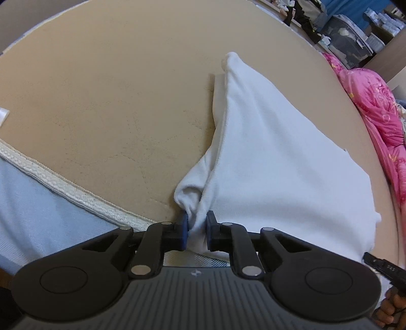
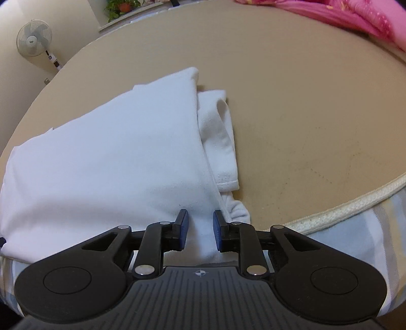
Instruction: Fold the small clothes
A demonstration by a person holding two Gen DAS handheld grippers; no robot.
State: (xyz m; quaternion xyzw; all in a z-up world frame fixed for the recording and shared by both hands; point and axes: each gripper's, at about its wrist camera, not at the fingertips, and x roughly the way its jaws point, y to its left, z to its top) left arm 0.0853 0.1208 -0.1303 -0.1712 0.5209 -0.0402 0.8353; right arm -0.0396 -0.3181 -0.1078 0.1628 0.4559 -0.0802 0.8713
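- Left wrist view: our left claw (image 1: 197, 228) is clamped on a bunched near corner of the white garment (image 1: 279, 157), cloth pinched between the 2 blue pads (image 1: 184, 229).
- The garment lies ahead and to the right of this claw on the tan mattress (image 1: 101, 101), long axis running away from us toward the far narrow end; the near end hangs over the piped mattress edge (image 1: 76, 190).
- Pink quilt (image 1: 375, 121) sits along the right, well apart from the fold zone; storage bins (image 1: 347, 40) far off.
- Right wrist view: our right claw (image 2: 200, 229) has its pads apart, cloth of the garment (image 2: 114, 152) lying in the gap but not pinched as far as we can tell.
- Garment spreads ahead and left of this claw; a sleeve (image 2: 220, 142) pokes out on its right side, partly under the main panel.
- Nothing blocks the way; fan (image 2: 34, 38) and plant (image 2: 121, 5) are off the bed.
- Our judgement: right claw needs to close on its corner before both lift the near end toward the far end.
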